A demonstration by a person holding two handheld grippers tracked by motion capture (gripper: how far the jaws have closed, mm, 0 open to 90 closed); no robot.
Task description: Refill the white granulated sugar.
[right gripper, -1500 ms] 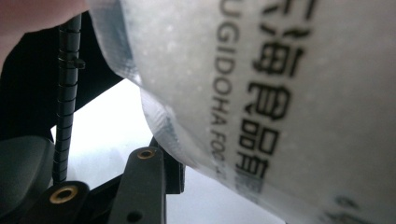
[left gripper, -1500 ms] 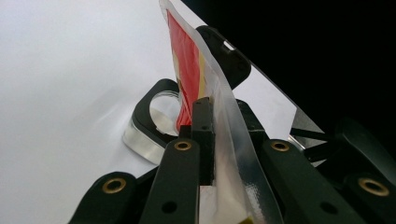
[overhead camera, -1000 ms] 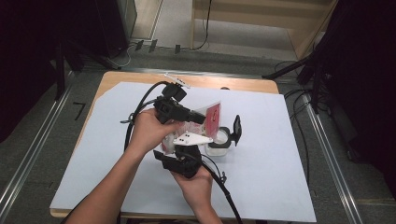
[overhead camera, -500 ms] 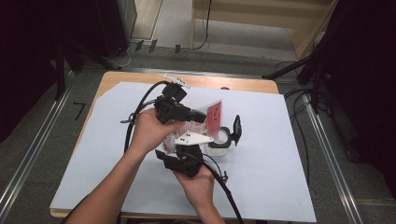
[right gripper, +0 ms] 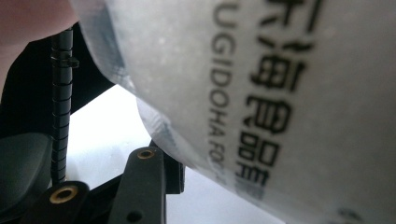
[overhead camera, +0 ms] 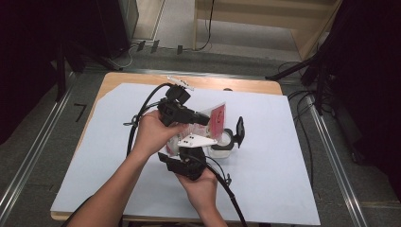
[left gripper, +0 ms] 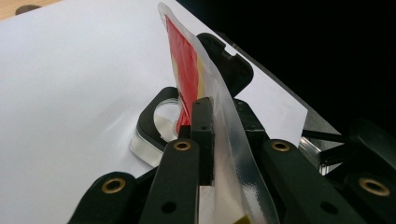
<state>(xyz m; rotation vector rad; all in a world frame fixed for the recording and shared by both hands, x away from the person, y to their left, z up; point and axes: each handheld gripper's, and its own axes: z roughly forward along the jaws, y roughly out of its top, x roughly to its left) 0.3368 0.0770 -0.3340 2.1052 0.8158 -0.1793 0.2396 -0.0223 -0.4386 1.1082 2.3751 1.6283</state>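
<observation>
My left tool pinches the red pouch upright over the open container on the table, my right tool clamps its lower body (slippery film), so it may slide free.

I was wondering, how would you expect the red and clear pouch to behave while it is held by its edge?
The pouch is probably floppy: its clear sealed edge curves as it runs between the left claw's jaws. It looks thin and glossy, so it may slip unless pinched firmly. It also seems light, since it stands up from that one pinch above the white sheet.
</observation>
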